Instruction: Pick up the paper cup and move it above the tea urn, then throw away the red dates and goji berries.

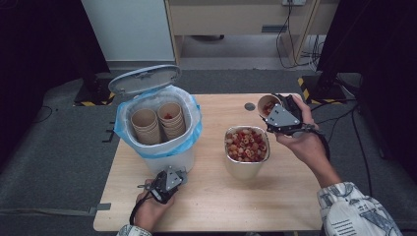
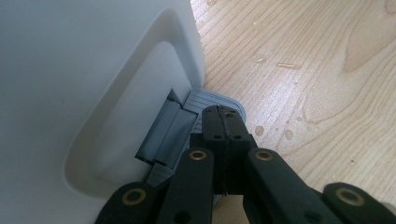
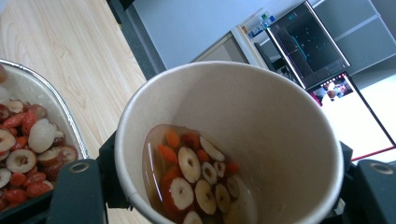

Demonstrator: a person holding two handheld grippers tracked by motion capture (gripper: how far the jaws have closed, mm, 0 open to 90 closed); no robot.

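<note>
A white pedal bin (image 1: 164, 152) lined with a blue bag stands at the table's left, its grey lid (image 1: 143, 79) raised. Two stacks of paper cups (image 1: 158, 124) sit inside it. My left gripper (image 1: 181, 173) is shut, and its joined tips (image 2: 224, 120) rest on the grey pedal (image 2: 205, 100) at the bin's base (image 2: 79, 93). My right gripper (image 1: 275, 109) is shut on a paper cup (image 3: 261, 116), held tilted just beyond a metal bowl (image 1: 246, 164). The cup holds liquid with sliced fruit and red berries (image 3: 196, 177). The bowl (image 3: 46, 105) is full of similar fruit pieces.
Drops of water (image 2: 280, 133) lie on the wooden table (image 1: 216, 201) near the pedal. A small round grommet (image 1: 250, 106) sits at the table's far edge. Dark stands and cables (image 1: 314, 59) are on the floor behind.
</note>
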